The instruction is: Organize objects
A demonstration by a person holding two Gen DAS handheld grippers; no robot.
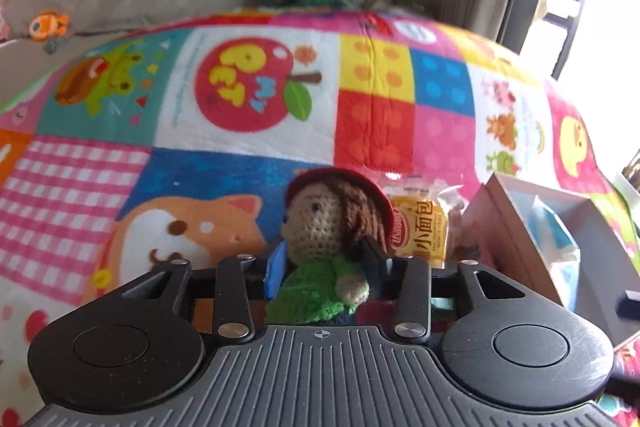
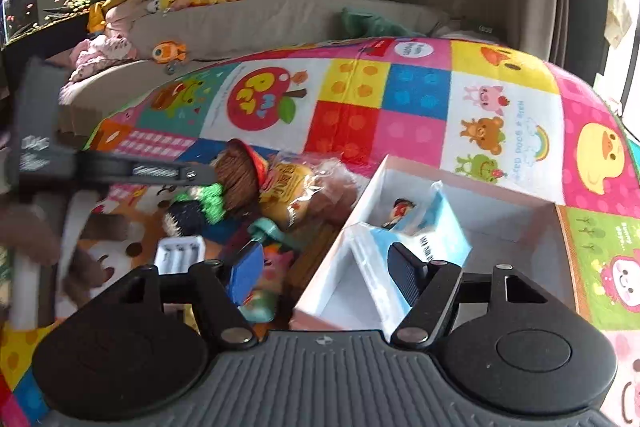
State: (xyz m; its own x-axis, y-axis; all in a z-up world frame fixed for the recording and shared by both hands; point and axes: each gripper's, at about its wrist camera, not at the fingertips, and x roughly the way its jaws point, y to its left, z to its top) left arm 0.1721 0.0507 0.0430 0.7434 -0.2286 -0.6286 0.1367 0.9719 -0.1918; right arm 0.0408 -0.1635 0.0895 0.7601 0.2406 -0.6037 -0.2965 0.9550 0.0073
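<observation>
My left gripper [image 1: 326,263] is shut on a crocheted doll [image 1: 332,227] with a red hat, brown hair and green top, held above the colourful blanket [image 1: 240,155]. The doll also shows in the right wrist view [image 2: 236,179], gripped by the left gripper [image 2: 200,175]. My right gripper [image 2: 326,269] is open over the near corner of a white box [image 2: 500,211], which holds a blue tissue pack [image 2: 432,231] and a small figure [image 2: 402,209]. A yellow bread packet [image 2: 286,193] lies behind the doll; it also shows in the left wrist view [image 1: 422,223].
A white battery case [image 2: 178,253], a teal item [image 2: 266,227] and other small toys lie left of the box. The box also shows at right in the left wrist view [image 1: 560,223]. A beige sofa [image 2: 248,23] with plush toys stands behind.
</observation>
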